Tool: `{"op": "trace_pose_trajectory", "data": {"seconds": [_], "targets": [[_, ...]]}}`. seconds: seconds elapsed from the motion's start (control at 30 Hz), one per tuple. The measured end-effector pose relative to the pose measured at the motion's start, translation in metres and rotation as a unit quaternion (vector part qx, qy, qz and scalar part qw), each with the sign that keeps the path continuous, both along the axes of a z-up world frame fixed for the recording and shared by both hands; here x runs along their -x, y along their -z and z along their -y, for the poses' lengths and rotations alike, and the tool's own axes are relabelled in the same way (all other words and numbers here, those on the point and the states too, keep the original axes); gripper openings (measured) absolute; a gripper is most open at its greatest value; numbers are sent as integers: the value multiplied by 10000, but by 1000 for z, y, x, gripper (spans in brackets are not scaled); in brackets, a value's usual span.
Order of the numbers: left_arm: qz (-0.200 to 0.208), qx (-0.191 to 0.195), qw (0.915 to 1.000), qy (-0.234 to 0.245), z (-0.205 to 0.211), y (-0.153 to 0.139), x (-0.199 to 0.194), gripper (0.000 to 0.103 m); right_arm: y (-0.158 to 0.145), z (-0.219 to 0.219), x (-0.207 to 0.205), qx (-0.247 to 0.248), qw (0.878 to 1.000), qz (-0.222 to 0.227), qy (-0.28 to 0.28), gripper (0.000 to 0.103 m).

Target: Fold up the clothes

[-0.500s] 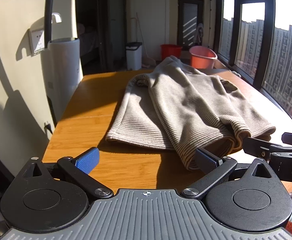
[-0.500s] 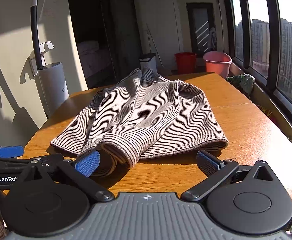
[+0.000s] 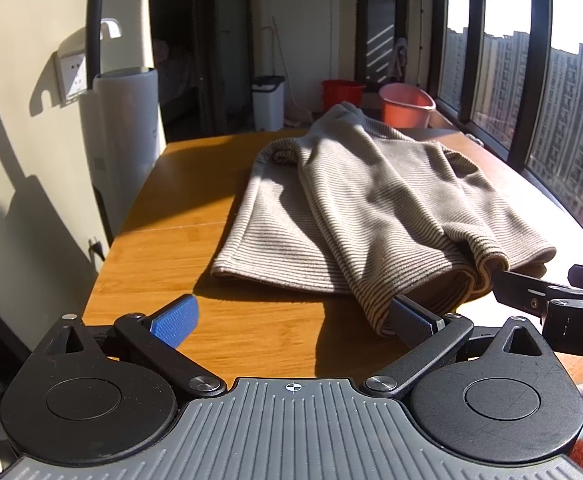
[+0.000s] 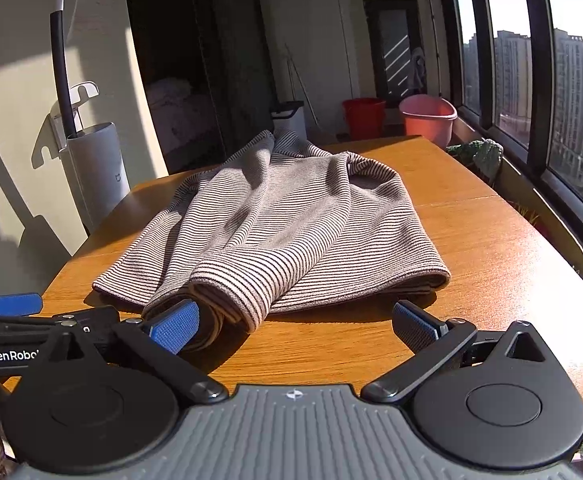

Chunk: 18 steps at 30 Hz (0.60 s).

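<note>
A beige striped sweater (image 3: 371,208) lies partly folded on the wooden table (image 3: 195,216), both sleeves laid down its front toward me. My left gripper (image 3: 291,318) stands wide open at the near hem, bare wood between its pads; its right pad sits against a sleeve cuff (image 3: 375,312). In the right wrist view the same sweater (image 4: 291,220) fills the table's middle. There my right gripper (image 4: 293,326) is also wide open, its left pad touching the rolled cuff (image 4: 227,300) and nothing gripped. Each gripper shows at the edge of the other's view.
A white cylindrical appliance (image 3: 127,128) stands against the wall left of the table. A pink tub (image 3: 407,106), a red bucket (image 3: 341,90) and a white bin (image 3: 267,102) sit on the floor beyond. Windows run along the right, with plants (image 4: 479,152) on the sill.
</note>
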<state>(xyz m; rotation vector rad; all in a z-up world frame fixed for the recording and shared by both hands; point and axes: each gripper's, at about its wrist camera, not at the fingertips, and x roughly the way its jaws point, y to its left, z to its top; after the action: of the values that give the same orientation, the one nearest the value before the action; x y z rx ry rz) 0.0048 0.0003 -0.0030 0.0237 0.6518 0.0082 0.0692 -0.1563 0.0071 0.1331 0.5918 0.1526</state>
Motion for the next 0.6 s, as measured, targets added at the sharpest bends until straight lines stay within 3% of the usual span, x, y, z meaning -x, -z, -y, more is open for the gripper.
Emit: {"op": "trace_pose_trajectory", "data": {"seconds": [0.6], "targets": [[-18,38,10000,-19,-2,-1,-1,103,1,-1,0,52,10000,-11,-18,103]]}}
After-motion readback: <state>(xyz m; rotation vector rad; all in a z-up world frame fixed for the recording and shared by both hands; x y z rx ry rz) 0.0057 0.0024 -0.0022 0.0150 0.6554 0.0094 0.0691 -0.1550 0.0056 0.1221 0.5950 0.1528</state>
